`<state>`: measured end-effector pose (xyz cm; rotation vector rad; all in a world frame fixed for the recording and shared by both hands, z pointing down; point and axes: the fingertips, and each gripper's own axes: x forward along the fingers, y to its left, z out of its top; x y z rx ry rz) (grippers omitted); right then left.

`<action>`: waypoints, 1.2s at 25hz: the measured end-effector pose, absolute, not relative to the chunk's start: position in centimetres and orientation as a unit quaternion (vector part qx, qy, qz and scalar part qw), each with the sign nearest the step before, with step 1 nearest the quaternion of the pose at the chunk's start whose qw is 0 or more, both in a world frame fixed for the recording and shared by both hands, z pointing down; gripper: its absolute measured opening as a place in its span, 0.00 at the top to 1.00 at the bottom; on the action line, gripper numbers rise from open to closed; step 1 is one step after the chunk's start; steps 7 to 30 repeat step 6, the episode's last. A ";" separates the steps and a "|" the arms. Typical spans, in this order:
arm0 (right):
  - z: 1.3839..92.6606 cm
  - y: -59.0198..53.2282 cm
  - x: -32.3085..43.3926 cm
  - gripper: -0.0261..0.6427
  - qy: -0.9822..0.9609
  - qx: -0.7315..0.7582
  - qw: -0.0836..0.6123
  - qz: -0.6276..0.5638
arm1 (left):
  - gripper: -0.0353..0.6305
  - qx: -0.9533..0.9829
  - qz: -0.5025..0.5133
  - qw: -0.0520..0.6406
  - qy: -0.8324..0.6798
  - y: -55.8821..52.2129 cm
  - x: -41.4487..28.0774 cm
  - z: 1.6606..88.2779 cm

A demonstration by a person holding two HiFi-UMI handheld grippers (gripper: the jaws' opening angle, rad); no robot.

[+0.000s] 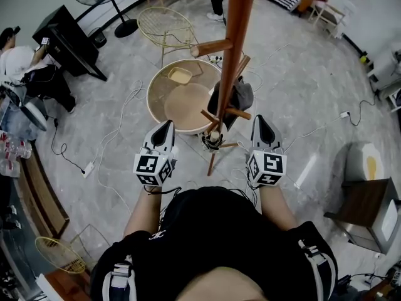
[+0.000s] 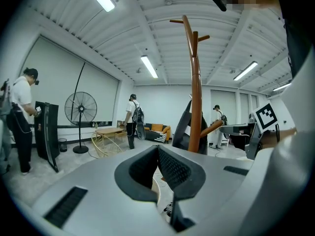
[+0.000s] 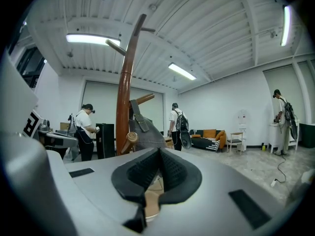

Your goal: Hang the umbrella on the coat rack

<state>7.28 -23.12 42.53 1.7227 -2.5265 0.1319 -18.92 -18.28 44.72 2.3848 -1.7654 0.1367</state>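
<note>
Status: looks essentially done. The umbrella (image 1: 237, 96) is folded, dark grey, and sits low against the pole of the coat rack (image 1: 236, 36), by a short peg (image 1: 238, 113); in the right gripper view it reads as hanging there, with a strap and the wooden handle (image 3: 132, 137) showing beside the pole; exactly how it catches on the peg I can't make out.

Left gripper (image 1: 165, 126): jaws together, pads meeting, nothing between them. Right gripper (image 1: 260, 120): same, pads closed on each other, empty. They sit one on each side of the rack's lower part, near the umbrella but apart from it; neither touches rack or umbrella.

My read: hang done, release done. What's left is backing both grippers away and confirming the umbrella sits securely. The main risk is a bump knocking it off that short peg.
</note>
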 end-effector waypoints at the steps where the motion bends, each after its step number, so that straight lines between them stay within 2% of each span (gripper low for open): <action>1: 42.6 -23.2 7.4 0.94 -0.824 0.563 0.042 0.043 | 0.92 0.800 0.046 0.086 -0.593 -18.4 -18.9 44.8; 30: 42.7 -23.1 7.6 0.94 -0.824 0.563 0.043 0.045 | 0.92 0.796 0.045 0.089 -0.597 -18.3 -18.8 45.2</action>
